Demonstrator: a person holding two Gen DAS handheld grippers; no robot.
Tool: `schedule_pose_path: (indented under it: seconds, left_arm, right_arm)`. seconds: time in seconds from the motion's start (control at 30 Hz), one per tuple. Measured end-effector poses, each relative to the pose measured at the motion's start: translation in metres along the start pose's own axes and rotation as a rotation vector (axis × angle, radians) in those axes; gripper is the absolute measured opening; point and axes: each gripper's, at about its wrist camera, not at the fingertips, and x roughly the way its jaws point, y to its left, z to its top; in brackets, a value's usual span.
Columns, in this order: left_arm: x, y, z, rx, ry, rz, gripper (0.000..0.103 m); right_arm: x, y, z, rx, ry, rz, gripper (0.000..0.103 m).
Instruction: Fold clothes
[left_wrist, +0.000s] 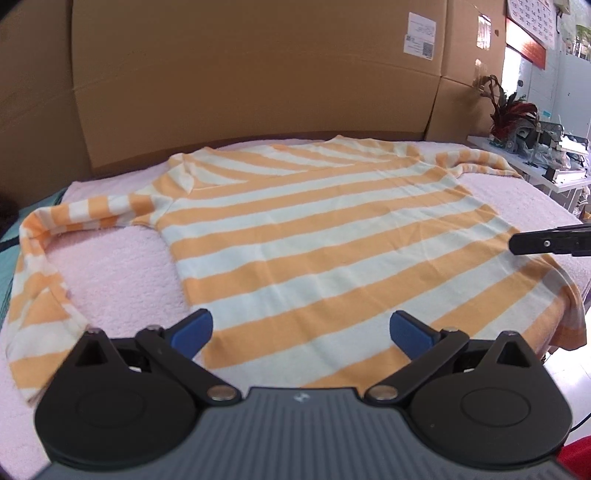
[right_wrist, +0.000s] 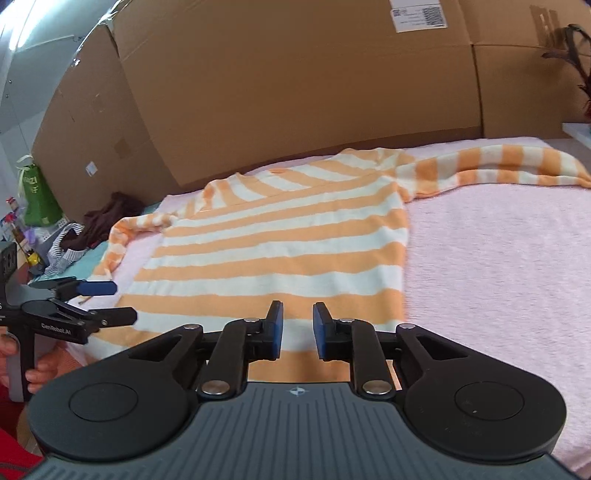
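Now my striped sweater lies spread flat, front up, on the pink blanket that covers the bed, its orange and cream bands running across the body. Its hem lies toward the near edge of the bed, right under my claws, and its neckline lies toward the far edge, just short of the cardboard boxes that stand along that side. One sleeve bends out and down along the left side of the bed toward the near left corner; the other sleeve stretches out toward the far right corner.

My left claw hangs over the hem near the sweater's left side seam, its blue pads standing wide apart with nothing between them; whether they touch the cloth I cannot tell. My right claw hangs over the hem further right, its pads drawn close with only a narrow gap, and nothing is pinched in that gap.

From the right wrist view I see my left hand gripping the left claw's handle. Beyond the left edge of the bed lie a dark garment and a green bag. A red-leafed plant stands past the far right corner.
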Motion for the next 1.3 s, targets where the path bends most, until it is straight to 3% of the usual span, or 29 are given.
schedule_pose_path:
  seconds: [0.07, 0.23, 0.43, 0.5, 0.6, 0.67, 0.73, 0.9, 1.1, 1.3]
  left_arm:
    - [0.007, -0.004, -0.004, 0.026, 0.024, 0.021, 0.102]
    - [0.003, 0.022, -0.009, -0.055, 0.033, 0.001, 0.102]
    - [0.011, 0.029, 0.006, -0.121, -0.017, -0.013, 0.102]
    - [0.018, 0.025, 0.010, -0.123, -0.027, -0.034, 0.102]
    - [0.027, 0.019, 0.008, -0.061, -0.040, 0.020, 0.102]
    - [0.027, 0.022, 0.006, -0.044, -0.043, 0.042, 0.102]
    - [0.024, 0.038, 0.006, -0.085, -0.042, 0.013, 0.102]
    - [0.001, 0.085, 0.009, -0.173, -0.095, 0.136, 0.102]
    - [-0.025, 0.123, -0.006, -0.210, -0.058, 0.268, 0.102]
    - [-0.030, 0.131, -0.032, -0.193, 0.015, 0.285, 0.102]
  right_arm:
    - [0.012, 0.009, -0.001, -0.027, 0.020, -0.018, 0.019]
    - [0.019, 0.008, 0.001, -0.015, 0.002, -0.065, 0.019]
    - [0.045, 0.015, 0.023, 0.036, -0.022, -0.038, 0.022]
    - [0.062, 0.022, 0.031, 0.011, -0.022, -0.067, 0.030]
    - [0.084, 0.028, 0.038, -0.030, -0.012, -0.178, 0.041]
    - [0.090, 0.025, 0.039, -0.040, -0.022, -0.203, 0.042]
    - [0.090, 0.022, 0.038, -0.041, -0.033, -0.198, 0.044]
    - [0.088, 0.025, 0.035, -0.058, -0.043, -0.213, 0.045]
    - [0.098, 0.043, 0.034, -0.185, -0.001, -0.230, 0.065]
    - [0.097, 0.041, 0.034, -0.183, -0.009, -0.222, 0.057]
